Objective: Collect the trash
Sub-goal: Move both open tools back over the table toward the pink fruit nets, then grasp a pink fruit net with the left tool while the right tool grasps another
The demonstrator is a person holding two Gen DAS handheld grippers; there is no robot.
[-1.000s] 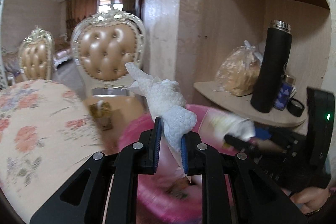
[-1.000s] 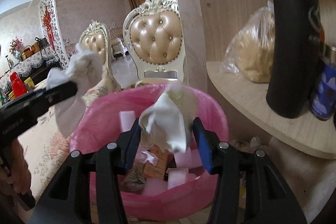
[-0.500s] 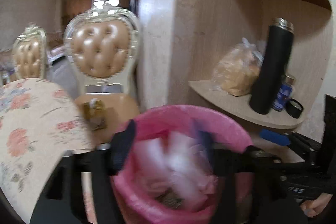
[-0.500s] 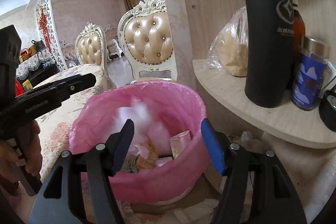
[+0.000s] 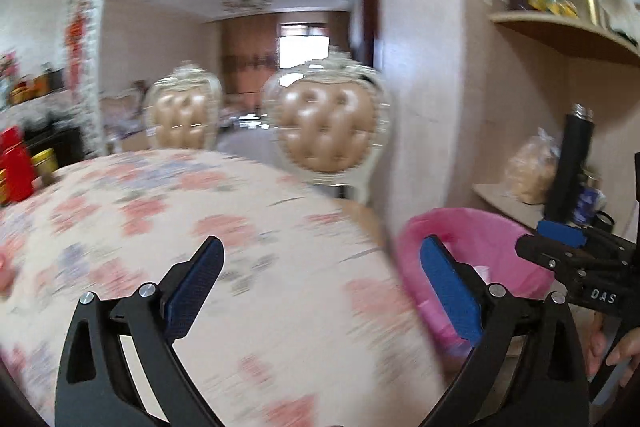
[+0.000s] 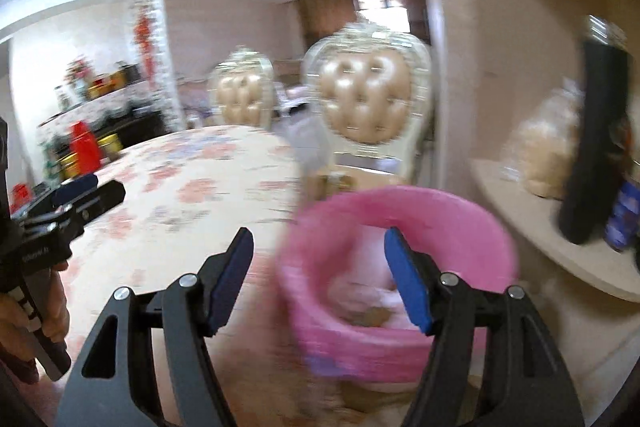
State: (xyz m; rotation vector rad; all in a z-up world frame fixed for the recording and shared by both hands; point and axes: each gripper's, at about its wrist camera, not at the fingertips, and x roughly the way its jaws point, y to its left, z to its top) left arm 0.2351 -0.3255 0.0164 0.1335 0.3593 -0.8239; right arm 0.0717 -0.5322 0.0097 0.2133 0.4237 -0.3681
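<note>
Left wrist view: left gripper, jaws just spread wide and empty, over the floral tablecloth; pink-lined trash bin beside the table, handy for drops.

Right wrist view: right gripper, just opened further, empty, facing the bin holding discarded tissues.

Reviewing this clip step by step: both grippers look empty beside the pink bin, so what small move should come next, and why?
Probably swing both back over the floral table to look for more trash: the left gripper and right gripper stand open with nothing between the pads, and tissues already lie in the pink-lined bin.
</note>
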